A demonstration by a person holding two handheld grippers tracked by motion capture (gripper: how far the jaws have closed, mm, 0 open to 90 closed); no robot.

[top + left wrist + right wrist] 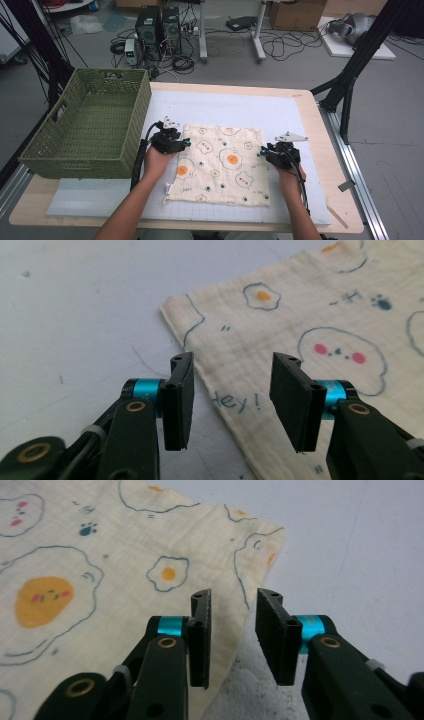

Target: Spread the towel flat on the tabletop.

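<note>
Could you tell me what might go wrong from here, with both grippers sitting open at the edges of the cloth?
1. The left gripper straddles the edge of the cream egg-print cloth with jaws wide apart; closing without going lower might pinch nothing.
2. The right gripper is open over the opposite edge; if only one side catches, the cloth could skew on the white mat.

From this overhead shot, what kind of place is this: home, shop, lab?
Probably a lab or data-collection workspace, not a home: PC towers and loose cables on a grey floor, black frame struts around the table, cardboard boxes behind.
</note>
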